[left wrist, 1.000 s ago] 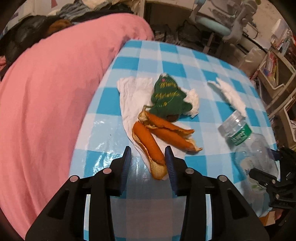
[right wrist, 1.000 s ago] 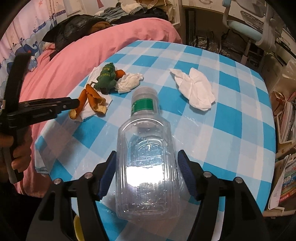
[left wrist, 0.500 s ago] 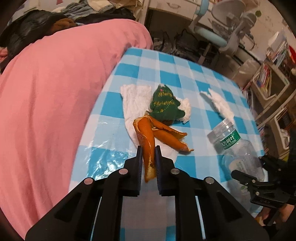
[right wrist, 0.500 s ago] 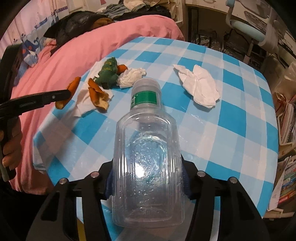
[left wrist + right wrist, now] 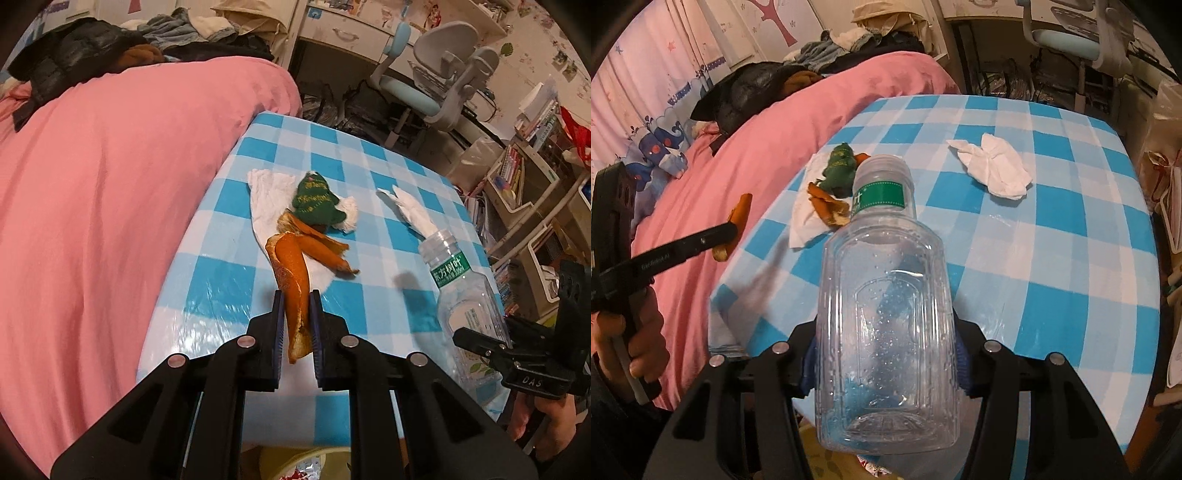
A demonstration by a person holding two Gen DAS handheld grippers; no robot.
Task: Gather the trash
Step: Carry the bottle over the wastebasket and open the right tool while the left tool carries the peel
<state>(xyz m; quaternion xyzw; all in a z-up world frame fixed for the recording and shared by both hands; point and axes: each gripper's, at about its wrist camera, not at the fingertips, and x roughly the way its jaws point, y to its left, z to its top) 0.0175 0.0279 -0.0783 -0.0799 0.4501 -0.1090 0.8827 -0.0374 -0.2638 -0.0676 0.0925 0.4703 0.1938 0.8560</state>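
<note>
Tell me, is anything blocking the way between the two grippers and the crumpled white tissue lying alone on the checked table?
Nothing on the table blocks the crumpled white tissue, but both grippers are full: the left gripper pinches a strip of orange peel, and the right gripper clamps a clear plastic bottle.

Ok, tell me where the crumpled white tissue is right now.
In the right wrist view the crumpled white tissue lies alone on the checked tablecloth, to the right of and beyond the clear bottle, apart from the peel pile.

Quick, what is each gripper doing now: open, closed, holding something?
Left gripper: closed on a strip of orange peel.
Right gripper: closed on the clear plastic bottle.
</note>
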